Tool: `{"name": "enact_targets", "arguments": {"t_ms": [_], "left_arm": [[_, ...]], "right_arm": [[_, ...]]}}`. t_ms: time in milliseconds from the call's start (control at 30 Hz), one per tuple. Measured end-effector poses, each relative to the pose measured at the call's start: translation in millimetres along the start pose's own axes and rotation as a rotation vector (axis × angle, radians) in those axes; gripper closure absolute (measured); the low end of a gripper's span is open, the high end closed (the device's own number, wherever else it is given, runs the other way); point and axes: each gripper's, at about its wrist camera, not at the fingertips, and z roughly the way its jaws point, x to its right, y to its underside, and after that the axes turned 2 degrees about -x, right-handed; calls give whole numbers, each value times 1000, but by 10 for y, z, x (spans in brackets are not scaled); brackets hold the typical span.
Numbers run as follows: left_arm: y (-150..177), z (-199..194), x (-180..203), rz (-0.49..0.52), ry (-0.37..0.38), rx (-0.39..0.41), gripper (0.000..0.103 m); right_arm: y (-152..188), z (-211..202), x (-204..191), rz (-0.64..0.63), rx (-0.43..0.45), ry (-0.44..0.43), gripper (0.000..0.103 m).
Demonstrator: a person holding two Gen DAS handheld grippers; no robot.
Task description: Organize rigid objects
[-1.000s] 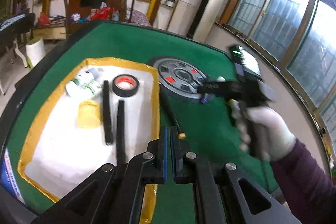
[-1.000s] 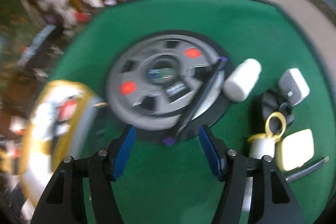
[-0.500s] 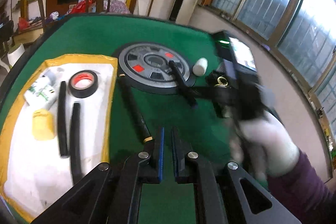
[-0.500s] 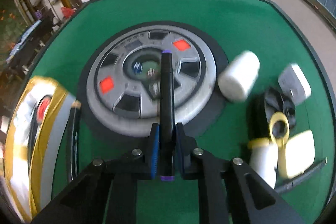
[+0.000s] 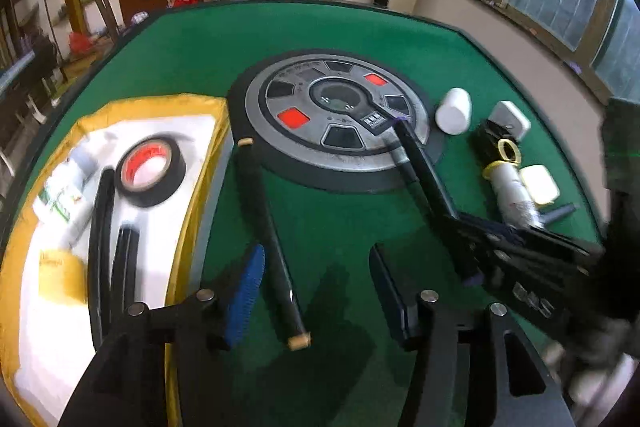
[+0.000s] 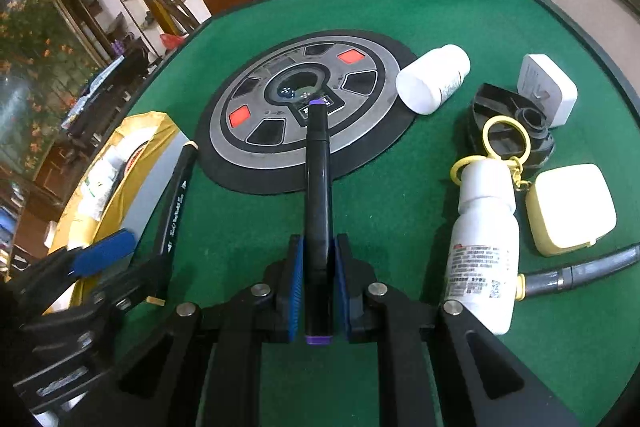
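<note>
Above the green table point(image 6: 400, 219), the right tongs point(image 6: 318, 287) clench a black marker point(image 6: 318, 187) while the left tongs point(image 5: 316, 291), just opening, straddle a black pencil point(image 5: 264, 219); off-centre closure could roll it away.

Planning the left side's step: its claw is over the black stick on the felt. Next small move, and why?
Probably lower the left claw and close on the black stick. Its jaws have just been opening, and the stick lies between them, untouched, beside the yellow-rimmed tray where similar sticks already lie. The right claw is already shut on the purple-capped marker.
</note>
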Motion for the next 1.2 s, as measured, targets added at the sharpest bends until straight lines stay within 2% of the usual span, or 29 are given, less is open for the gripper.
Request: {"name": "enact_targets", "arguments": {"t_ms": [67,133,167,200,267,533,633,667,767,800,867,933,1100,1200], "left_arm": [[-66,93,52,38,-23,4,59],[-89,173,112,79,-57,6,61],[-78,244,111,84,-57,-17,70],[-57,234,98,87,-33,13,88],[-10,254,105,119,10,-1,101],[178,202,-78,22,200,-23,102],[210,148,-182,-15,180,10,101],[226,94,-200,-16,175,35,99],[204,-44,-207,22,92,103,73],[198,-46,-176,41,84,103,71],[170,19,-51,91,1,79,71],[162,102,45,123,-54,69,65],[81,235,141,144,-93,50,45],[72,300,135,141,-112,19,42]], "right_arm": [[-20,-13,1,14,0,-15,89],[-17,-26,14,21,3,-23,89],[-7,-40,14,19,4,-22,89],[-3,-42,9,16,6,-18,89],[4,-53,9,8,9,-11,89],[11,-74,17,9,13,-16,89],[8,-69,27,15,17,-24,89],[5,-69,30,15,17,-26,89],[9,-72,32,15,18,-25,89],[9,-68,31,14,18,-24,89],[9,-73,32,14,19,-23,89],[9,-75,33,15,19,-24,89],[8,-75,30,18,20,-26,89],[7,-75,33,18,20,-26,89]]}}
